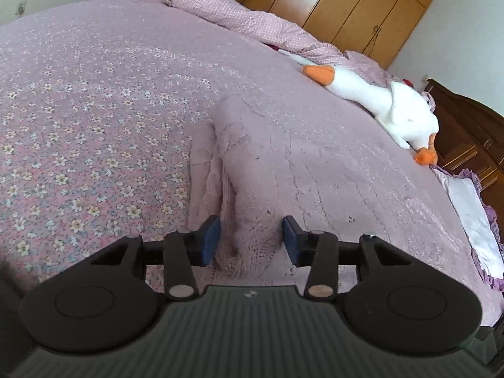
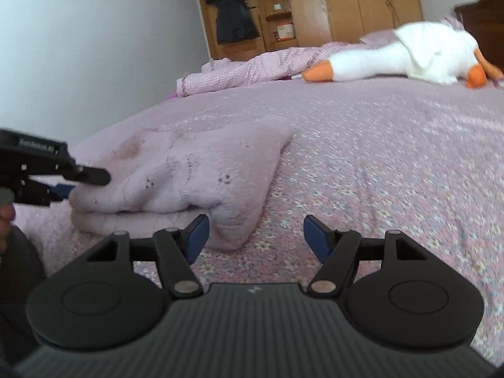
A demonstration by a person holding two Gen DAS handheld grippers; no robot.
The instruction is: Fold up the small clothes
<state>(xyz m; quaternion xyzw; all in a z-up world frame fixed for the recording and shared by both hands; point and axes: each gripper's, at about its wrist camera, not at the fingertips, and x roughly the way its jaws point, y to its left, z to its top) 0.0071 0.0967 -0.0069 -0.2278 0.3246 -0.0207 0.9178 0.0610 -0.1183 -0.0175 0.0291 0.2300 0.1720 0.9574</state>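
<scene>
**Both grippers open at the garment**

The pink knit garment [image 1: 252, 170] lies bunched on the floral bed [image 1: 78, 126]. The left hand-held gripper [image 1: 251, 239] is spread wide, its blue pads either side of the near hem, nothing pinched. The right hand-held gripper [image 2: 255, 236] gapes empty beside a corner. A goose toy [image 1: 387, 107] lies beyond.

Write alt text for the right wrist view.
The right gripper, jaws open, hovers at the corner of a pale pink knitted garment on a floral bedspread. The left gripper meets its far edge; a white plush goose lies behind.
</scene>
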